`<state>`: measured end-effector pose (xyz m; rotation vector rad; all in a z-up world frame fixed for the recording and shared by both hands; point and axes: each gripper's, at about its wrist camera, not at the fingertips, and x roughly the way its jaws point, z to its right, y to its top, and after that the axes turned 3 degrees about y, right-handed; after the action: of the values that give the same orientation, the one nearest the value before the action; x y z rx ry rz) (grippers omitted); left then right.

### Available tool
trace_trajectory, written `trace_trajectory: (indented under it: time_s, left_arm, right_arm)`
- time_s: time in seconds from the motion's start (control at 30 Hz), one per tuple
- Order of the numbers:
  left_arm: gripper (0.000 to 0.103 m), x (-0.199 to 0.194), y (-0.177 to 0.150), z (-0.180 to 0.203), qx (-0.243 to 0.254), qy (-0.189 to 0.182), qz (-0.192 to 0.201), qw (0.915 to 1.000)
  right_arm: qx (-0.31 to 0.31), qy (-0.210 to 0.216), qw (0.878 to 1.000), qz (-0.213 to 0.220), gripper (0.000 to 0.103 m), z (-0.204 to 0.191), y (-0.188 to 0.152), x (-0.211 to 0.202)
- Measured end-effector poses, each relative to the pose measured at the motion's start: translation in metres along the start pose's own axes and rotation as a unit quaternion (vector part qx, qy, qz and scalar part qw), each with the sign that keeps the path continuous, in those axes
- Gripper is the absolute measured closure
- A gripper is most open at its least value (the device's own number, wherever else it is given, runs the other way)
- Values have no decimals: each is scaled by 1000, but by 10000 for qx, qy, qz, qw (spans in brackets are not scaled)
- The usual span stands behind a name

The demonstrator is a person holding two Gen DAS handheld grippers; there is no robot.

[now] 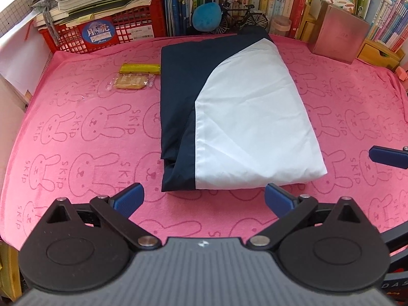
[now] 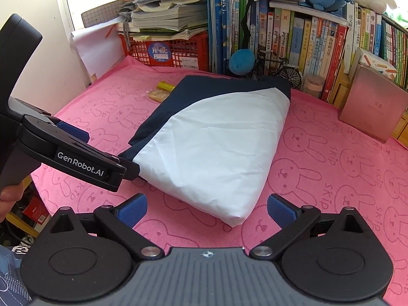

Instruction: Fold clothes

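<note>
navy and white bundle, folded on the pink towel

left gripper hangs with jaws spread, holding nothing, near the garment mid-towel. right gripper likewise gapes empty at the white near corner. judgement: a finger snagging that slick corner could drag the fold open, or nudge it left toward the snack packets.

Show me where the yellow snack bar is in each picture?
Left wrist view: the yellow snack bar lies upper left on the pink towel, just left of the folded garment.
Right wrist view: the bar sits far back, left of center, by the garment's dark edge.
Shared landmark: the red crate behind it.
</note>
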<state>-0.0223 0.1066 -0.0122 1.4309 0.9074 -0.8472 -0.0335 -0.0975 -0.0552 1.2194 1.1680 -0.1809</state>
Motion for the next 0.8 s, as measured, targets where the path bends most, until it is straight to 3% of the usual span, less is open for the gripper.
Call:
trace_trajectory:
  time_s: [0.4, 0.8]
  left_arm:
    - [1, 3, -2, 0, 112, 21, -28, 9999]
    - [0, 17, -3, 4, 210, 93, -292, 9993]
  right_arm:
    - [164, 68, 9995, 250, 0, 2, 0, 0]
    - [165, 54, 9998, 127, 0, 1, 0, 10]
